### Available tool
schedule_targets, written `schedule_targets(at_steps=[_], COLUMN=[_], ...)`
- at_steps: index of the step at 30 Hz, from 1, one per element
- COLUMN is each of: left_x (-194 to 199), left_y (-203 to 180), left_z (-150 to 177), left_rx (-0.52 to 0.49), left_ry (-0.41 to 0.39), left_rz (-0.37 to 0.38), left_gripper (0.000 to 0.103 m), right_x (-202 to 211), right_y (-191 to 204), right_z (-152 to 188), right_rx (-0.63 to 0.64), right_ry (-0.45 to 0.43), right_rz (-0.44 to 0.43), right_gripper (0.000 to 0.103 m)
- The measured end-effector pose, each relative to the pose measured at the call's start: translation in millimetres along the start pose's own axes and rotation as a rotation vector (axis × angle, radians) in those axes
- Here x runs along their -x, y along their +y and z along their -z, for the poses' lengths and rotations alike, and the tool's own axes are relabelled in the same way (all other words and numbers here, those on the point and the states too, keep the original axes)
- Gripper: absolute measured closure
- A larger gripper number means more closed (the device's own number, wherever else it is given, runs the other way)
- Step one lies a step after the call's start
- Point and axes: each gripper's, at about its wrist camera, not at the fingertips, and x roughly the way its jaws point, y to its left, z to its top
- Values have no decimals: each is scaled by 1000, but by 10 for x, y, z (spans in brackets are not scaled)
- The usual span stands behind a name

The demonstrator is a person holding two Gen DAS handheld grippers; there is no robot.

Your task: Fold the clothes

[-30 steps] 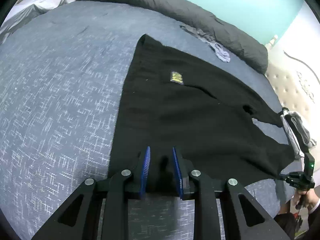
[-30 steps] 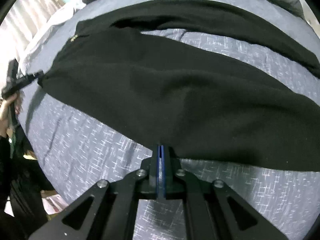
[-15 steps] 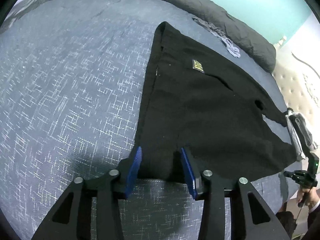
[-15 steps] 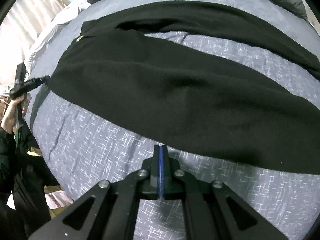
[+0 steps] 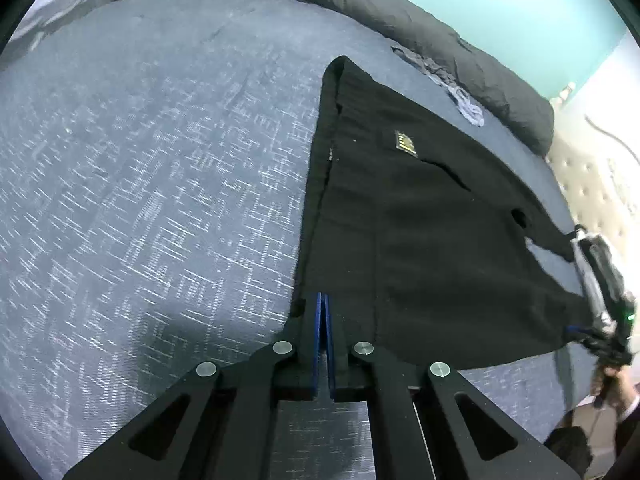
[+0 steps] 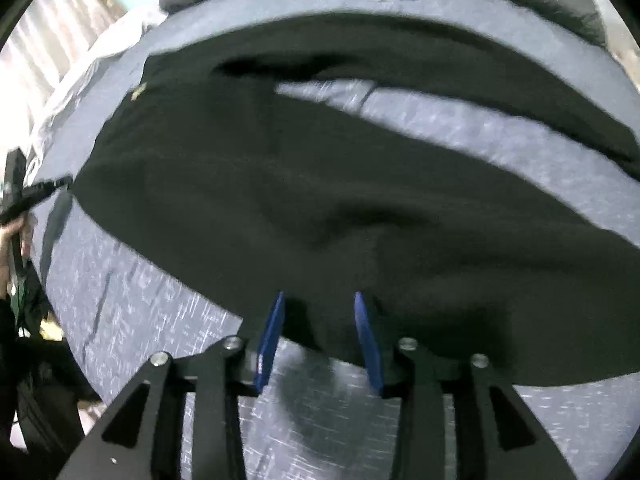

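Black trousers (image 5: pixel 432 240) with a small yellow label (image 5: pixel 406 144) lie spread on the blue-grey bedspread (image 5: pixel 140 200). My left gripper (image 5: pixel 322 300) is shut on the near corner of their waistband. In the right wrist view the trousers (image 6: pixel 300 200) stretch across the bed, one leg folded back behind. My right gripper (image 6: pixel 318 300) is open, its blue pads either side of the near edge of the leg. The left gripper (image 6: pixel 48 188) shows at the far left holding the waistband, and the right gripper (image 5: pixel 588 332) at the right edge of the left wrist view.
A dark grey duvet (image 5: pixel 400 20) is bunched along the far side of the bed. A small grey garment (image 5: pixel 464 96) lies in front of it. A tufted beige headboard (image 5: pixel 592 184) is at the right. The bed's near edge (image 6: pixel 60 280) drops off at the left.
My left gripper has closed from open onto the waistband corner. My right gripper has opened from shut and moved forward over the trouser leg's edge.
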Motion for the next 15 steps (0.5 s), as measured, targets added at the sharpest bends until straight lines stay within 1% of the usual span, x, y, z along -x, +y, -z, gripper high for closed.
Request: schedule_targets(at_steps=[2, 4, 6, 15], left_x=[-6, -13, -19, 5], left_y=[15, 30, 45, 61], left_z=[-3, -6, -8, -27], left_rx=[10, 20, 30, 39], left_ry=[1, 1, 2, -19], left_rz=[9, 18, 26, 40], left_gripper=[100, 95, 93, 93], right_x=[-83, -104, -136, -105], right_y=[89, 136, 170, 316], right_z=[28, 43, 45, 74], right_rx=[47, 69, 102, 215], right_ry=[21, 24, 27, 33], right_rz=[9, 4, 24, 0], right_gripper=[65, 65, 65, 65])
